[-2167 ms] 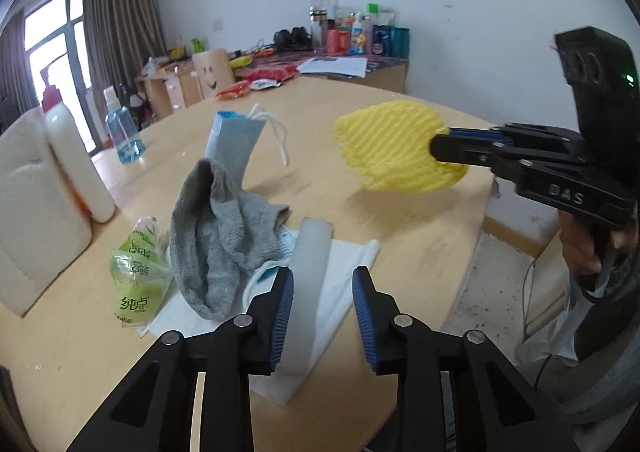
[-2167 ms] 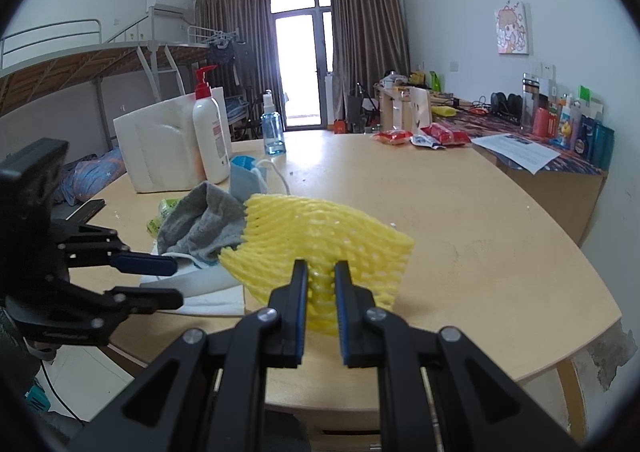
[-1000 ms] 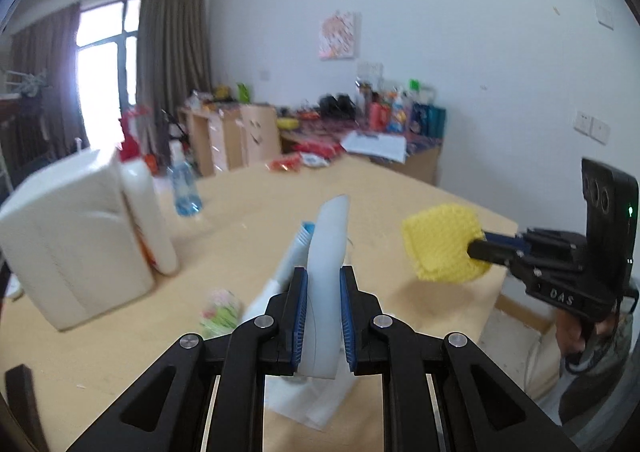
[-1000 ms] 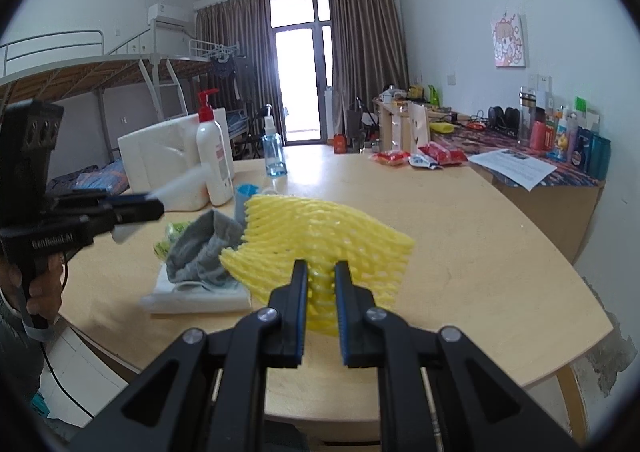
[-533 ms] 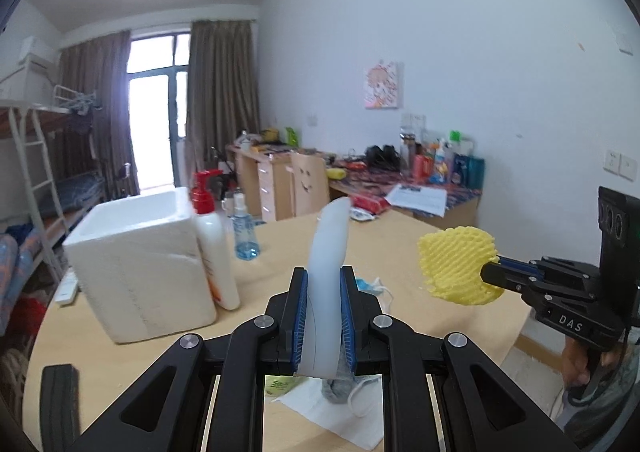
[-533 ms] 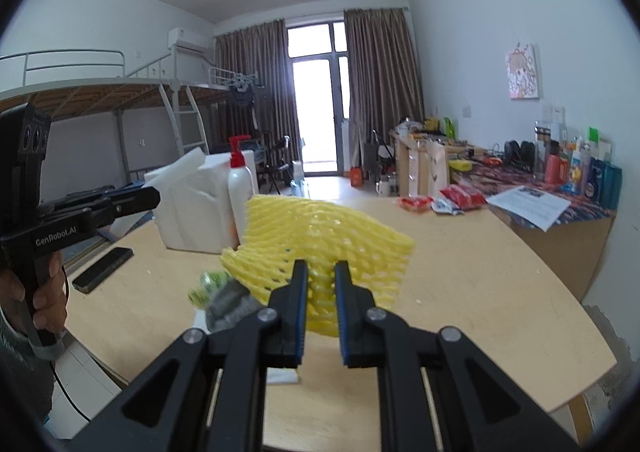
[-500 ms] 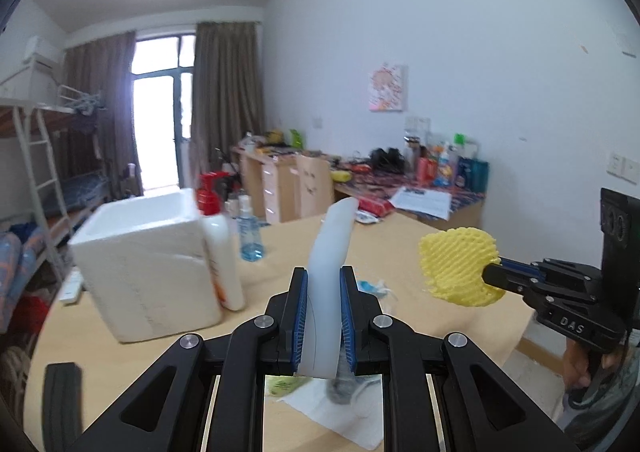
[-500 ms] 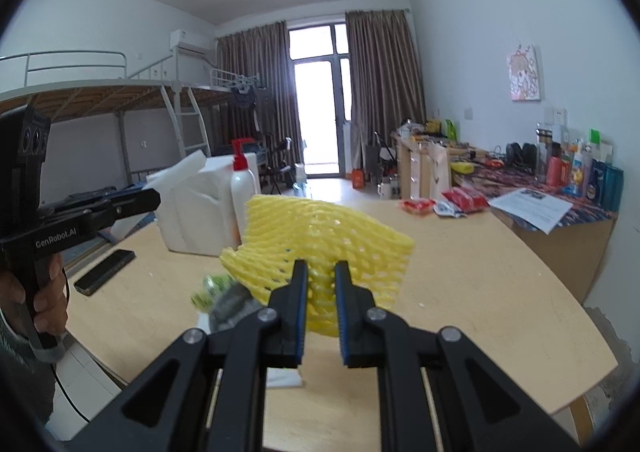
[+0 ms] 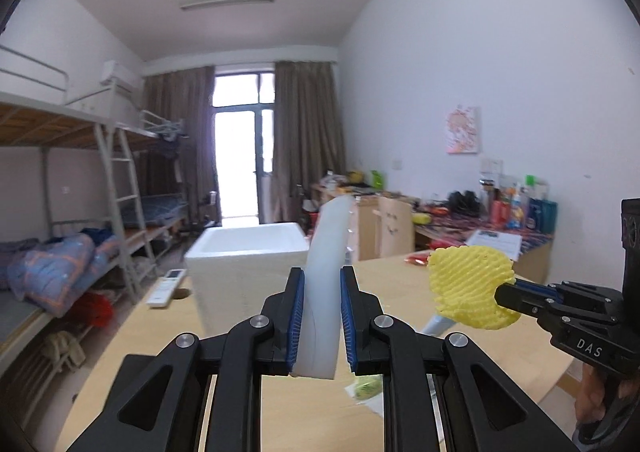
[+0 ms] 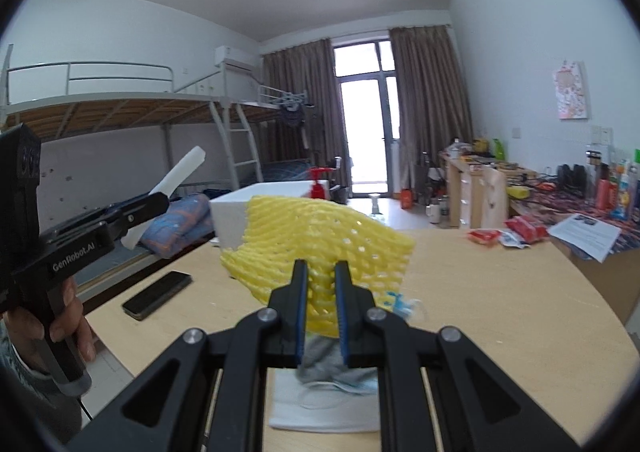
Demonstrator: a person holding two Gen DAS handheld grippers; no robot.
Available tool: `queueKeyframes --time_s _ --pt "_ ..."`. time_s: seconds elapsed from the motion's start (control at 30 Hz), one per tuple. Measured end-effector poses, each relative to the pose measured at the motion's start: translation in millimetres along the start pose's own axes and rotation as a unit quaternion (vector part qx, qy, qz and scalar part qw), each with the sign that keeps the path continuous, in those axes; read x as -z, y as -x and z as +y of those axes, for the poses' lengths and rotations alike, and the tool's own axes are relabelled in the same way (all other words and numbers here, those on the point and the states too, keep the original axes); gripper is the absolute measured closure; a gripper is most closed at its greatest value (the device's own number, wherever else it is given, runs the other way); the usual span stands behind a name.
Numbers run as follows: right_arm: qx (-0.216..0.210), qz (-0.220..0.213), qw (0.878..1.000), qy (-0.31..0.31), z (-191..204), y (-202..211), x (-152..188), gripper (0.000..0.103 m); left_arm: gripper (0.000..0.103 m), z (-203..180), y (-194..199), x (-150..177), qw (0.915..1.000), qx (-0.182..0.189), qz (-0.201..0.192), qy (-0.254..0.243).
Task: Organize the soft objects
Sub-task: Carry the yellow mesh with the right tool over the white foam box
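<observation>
Left wrist view: the left gripper [image 9: 320, 316] is clenched on a white foam strip [image 9: 326, 272], which stands nearly upright at frame centre, its long axis running from the jaws toward the upper middle of the frame. Directly behind the strip, slightly left of centre, an open white foam box [image 9: 244, 256] rests on the wooden table [image 9: 400, 280]; its mouth faces up. At the right edge the right gripper [image 9: 506, 294] is clamped on a yellow foam net [image 9: 470, 288], held in the air well above the table.

Right wrist view: the same net [image 10: 316, 248] fills the centre of the frame, pinched at its lower edge between blue-padded jaws of the right gripper [image 10: 321, 294]. The foam box [image 10: 256, 211] lies straight ahead, partly hidden behind the net. At left, the left gripper [image 10: 156, 201] carries the strip [image 10: 176, 179], tilted toward the upper right. A black phone [image 10: 158, 294] lies on the table at lower left. Below the net, at lower centre, a grey cloth [image 10: 332, 368] and other soft items sit on a white sheet [image 10: 320, 412].

Governing relation (judged): the box lies ahead of both tools, and the left gripper appears the nearer; the strip's long axis would have to tip down into the opening.

Legible writing: "DAS" on the right gripper body (left wrist view); "GenRobot.AI" on the left gripper body (right wrist view).
</observation>
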State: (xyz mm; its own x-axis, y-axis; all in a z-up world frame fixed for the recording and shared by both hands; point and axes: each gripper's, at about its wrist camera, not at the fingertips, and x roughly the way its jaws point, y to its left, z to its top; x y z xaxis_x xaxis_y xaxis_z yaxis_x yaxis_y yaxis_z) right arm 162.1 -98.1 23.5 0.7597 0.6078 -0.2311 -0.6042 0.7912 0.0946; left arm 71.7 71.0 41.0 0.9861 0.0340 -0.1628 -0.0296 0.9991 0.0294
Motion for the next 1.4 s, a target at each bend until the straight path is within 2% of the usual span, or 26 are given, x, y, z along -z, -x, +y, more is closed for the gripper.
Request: queueKeyframes --time_s 0.07,0.53,0.87,1.17,1.4 --pt "-0.008 0.003 1.000 0.002 4.1 -4.4 -1.0 0.087 0.085 5.3 2.1 2.4 0.9998 -0.017 0.005 0.003" --pt "-0.054 0.014 0.998 0.003 34.2 -29.3 -3.6 0.087 0.085 30.1 6.8 17.6 0.9974 -0.063 0.026 0.022" --pt "-0.062 0.021 0.998 0.012 40.0 -39.2 -5.4 0.087 0.085 45.8 8.2 15.7 0.9947 -0.092 0.013 0.044" --pt "-0.066 0.017 0.997 0.019 40.9 -50.5 -23.3 0.087 0.085 52.3 -6.8 4.0 0.9933 -0.104 0.022 0.046" --pt "-0.059 0.010 0.998 0.021 40.6 -64.9 -51.4 0.087 0.085 63.6 -18.1 -21.0 0.9929 -0.106 0.015 0.050"
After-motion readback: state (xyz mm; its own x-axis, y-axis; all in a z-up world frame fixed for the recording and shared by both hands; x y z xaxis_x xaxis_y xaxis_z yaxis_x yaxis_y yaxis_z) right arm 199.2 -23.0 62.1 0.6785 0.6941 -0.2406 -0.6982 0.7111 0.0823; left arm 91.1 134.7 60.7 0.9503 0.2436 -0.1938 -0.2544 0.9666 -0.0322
